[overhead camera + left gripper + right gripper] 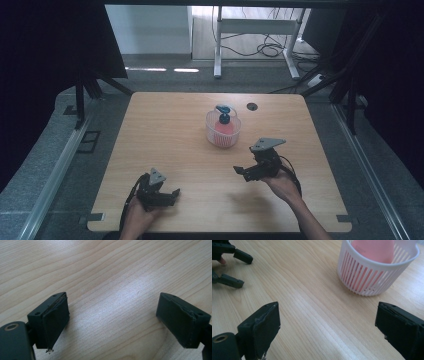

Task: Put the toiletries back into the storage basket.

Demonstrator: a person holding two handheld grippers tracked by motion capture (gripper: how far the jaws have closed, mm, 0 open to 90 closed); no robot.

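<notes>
A white slatted basket (223, 131) stands upright slightly beyond the middle of the desk (165, 125), toward its far edge, with a pink bottle (223, 126) set in it. The bottle's long axis is held near vertical, and its blue-capped top (223, 114) is pointed up, leaning a little toward the far edge. The right gripper (243, 173) is held just short of the basket, jaws spread wide and empty. The left gripper (172, 194) is rested near the near edge, likewise open with nothing between its jaws. For a clean grasp, the right gripper is best brought level with the basket's rim (387, 266), the wall taken squarely between both pads so that nothing is tipped
</notes>
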